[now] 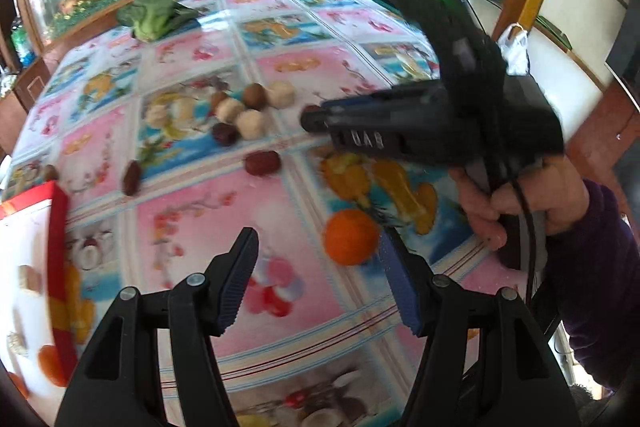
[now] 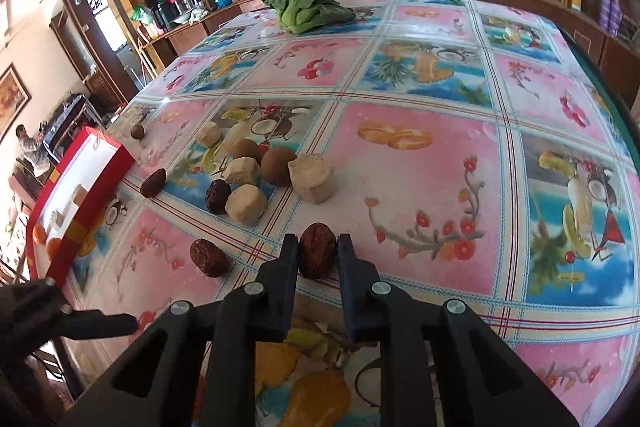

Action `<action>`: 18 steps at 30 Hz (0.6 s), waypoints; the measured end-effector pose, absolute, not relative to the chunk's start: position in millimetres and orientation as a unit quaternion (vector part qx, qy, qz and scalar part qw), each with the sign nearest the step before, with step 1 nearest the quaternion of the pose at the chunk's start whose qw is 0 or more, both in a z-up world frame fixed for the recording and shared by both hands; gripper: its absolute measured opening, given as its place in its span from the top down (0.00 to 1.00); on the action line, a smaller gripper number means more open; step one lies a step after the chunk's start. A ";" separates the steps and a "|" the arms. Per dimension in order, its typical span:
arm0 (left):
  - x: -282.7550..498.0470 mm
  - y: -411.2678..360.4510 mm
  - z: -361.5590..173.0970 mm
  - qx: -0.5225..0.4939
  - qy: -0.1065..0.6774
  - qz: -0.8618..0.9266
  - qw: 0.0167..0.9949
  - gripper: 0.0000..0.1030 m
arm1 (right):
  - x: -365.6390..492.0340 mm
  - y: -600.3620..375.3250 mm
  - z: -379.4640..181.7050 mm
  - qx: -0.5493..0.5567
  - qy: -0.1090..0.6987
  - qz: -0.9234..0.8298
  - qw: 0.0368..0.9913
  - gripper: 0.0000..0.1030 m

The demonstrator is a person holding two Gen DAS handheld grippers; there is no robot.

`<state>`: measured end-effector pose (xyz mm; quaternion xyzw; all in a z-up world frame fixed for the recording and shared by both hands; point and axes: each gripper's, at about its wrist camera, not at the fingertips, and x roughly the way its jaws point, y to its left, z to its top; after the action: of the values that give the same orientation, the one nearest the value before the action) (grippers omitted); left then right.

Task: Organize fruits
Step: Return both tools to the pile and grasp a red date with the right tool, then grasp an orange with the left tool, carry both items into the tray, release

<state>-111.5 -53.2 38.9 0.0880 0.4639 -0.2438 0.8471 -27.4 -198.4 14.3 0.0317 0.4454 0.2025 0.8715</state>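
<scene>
R gripper (image 2: 318,251) pinches a red date (image 2: 317,255) on the worktop (image 2: 420,187), just near-side of the pale chunk (image 2: 310,177). Date prob light, wrinkly, firm-ish; hold across its mid, gently. L gripper (image 1: 318,281) spread, empty.

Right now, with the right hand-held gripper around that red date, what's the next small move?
Probably lift it straight up: the right hand-held gripper has its pads against the red date, which lies on the tablecloth. The red box waits off to the left.

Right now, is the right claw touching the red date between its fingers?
Touching. In the right wrist view both fingers of the right claw sit flush against the sides of the red date, with no gap visible on either side.
</scene>
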 end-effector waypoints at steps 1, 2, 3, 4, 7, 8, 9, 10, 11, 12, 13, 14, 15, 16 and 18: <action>-110.6 -56.3 35.3 0.090 0.467 -0.245 0.845 0.38 | -27.7 -199.0 14.5 0.034 0.446 0.202 0.871 0.83; -108.8 -58.4 31.5 0.090 0.469 -0.243 0.844 0.38 | -28.1 -199.1 14.7 0.035 0.447 0.202 0.871 0.83; -106.9 -59.2 28.9 0.083 0.470 -0.245 0.844 0.38 | -28.0 -199.1 14.7 0.037 0.448 0.202 0.870 0.83; -105.2 -60.3 27.5 0.074 0.471 -0.248 0.843 0.38 | -27.5 -199.4 14.7 0.040 0.450 0.202 0.869 0.83; -102.7 -66.3 23.0 0.070 0.474 -0.254 0.840 0.40 | -26.7 -200.7 14.9 0.049 0.452 0.203 0.867 0.83; -102.9 -68.0 22.3 0.068 0.475 -0.258 0.839 0.45 | -26.8 -200.9 14.8 0.050 0.453 0.203 0.867 0.83; -102.8 -70.0 21.2 0.066 0.476 -0.264 0.836 0.49 | -26.6 -201.1 14.8 0.050 0.453 0.203 0.867 0.83; -102.7 -71.7 20.0 0.065 0.477 -0.267 0.835 0.50 | -26.7 -201.1 14.8 0.051 0.452 0.203 0.867 0.83; -102.6 -73.3 19.1 0.065 0.477 -0.267 0.835 0.53 | -26.7 -200.9 14.9 0.051 0.452 0.203 0.867 0.83; -102.7 -74.8 18.8 0.063 0.476 -0.270 0.835 0.58 | -26.2 -201.3 14.7 0.050 0.453 0.203 0.867 0.83; -102.4 -76.3 18.4 0.061 0.477 -0.273 0.834 0.60 | -26.1 -201.5 14.7 0.050 0.453 0.203 0.867 0.83; -102.8 -77.4 18.4 0.059 0.477 -0.275 0.833 0.64 | -26.1 -202.0 14.6 0.052 0.453 0.204 0.867 0.83; -103.7 -79.2 18.3 0.060 0.476 -0.276 0.833 0.65 | -25.6 -202.7 14.6 0.054 0.453 0.204 0.866 0.83; -104.6 -80.6 18.4 0.063 0.474 -0.274 0.835 0.65 | -25.4 -203.4 14.8 0.057 0.454 0.205 0.865 0.83; -104.5 -81.6 17.7 0.062 0.472 -0.272 0.836 0.65 | -26.9 -204.6 17.5 0.063 0.447 0.209 0.867 0.83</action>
<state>-104.5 -81.6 17.7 0.0618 0.4723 -0.2723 0.8361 -26.9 -204.6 17.5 0.0632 0.4471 0.2087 0.8675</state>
